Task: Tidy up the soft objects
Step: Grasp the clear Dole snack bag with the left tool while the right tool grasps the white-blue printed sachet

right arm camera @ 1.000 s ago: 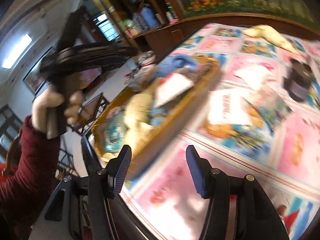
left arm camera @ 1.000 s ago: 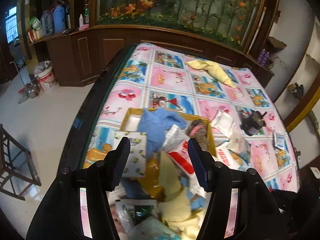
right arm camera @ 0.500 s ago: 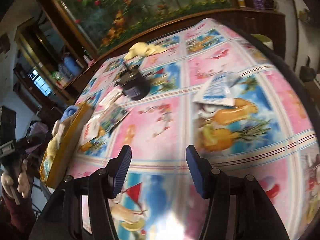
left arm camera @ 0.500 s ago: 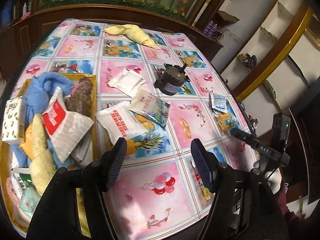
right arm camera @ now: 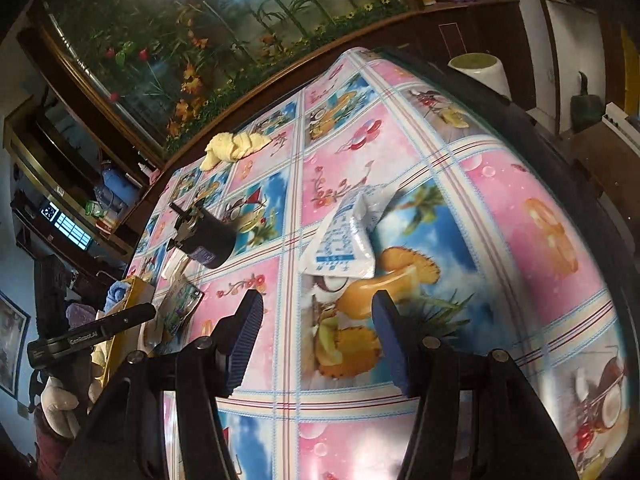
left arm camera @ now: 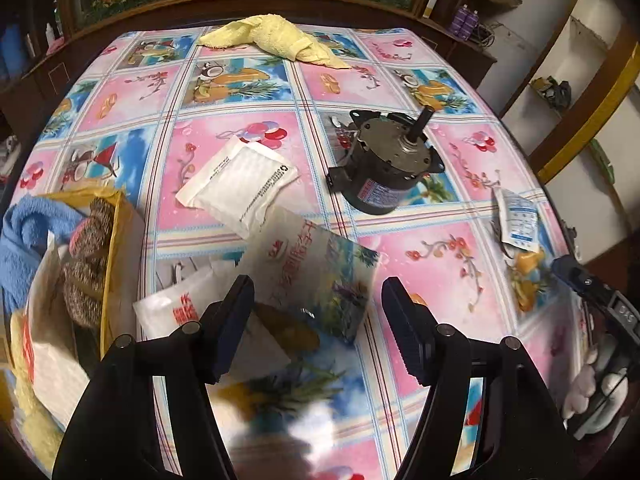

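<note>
My left gripper (left arm camera: pixel 318 326) is open and empty, low over a printed soft packet (left arm camera: pixel 316 276) that overlaps a white packet with red print (left arm camera: pixel 192 312). A plain white packet (left arm camera: pixel 240 180) lies just beyond. A yellow box (left arm camera: pixel 110 264) at the left holds a blue cloth (left arm camera: pixel 24 232), a knitted piece (left arm camera: pixel 86 264) and other soft items. My right gripper (right arm camera: pixel 316 330) is open and empty, just short of a small white-and-blue sachet (right arm camera: pixel 348 236); the sachet also shows in the left wrist view (left arm camera: pixel 518 222). A yellow towel (left arm camera: pixel 276 38) lies at the far edge.
A dark electric motor (left arm camera: pixel 384 168) stands mid-table on the patterned tablecloth (left arm camera: pixel 432 256); it also shows in the right wrist view (right arm camera: pixel 206 238). The table's right edge (right arm camera: pixel 560 152) drops off close to the sachet. Wooden cabinets with a flower mural stand behind.
My left gripper swung right from over the box and came down over the packets. My right gripper swung from the box side to the sachet and closed in on it. Both stayed open.
</note>
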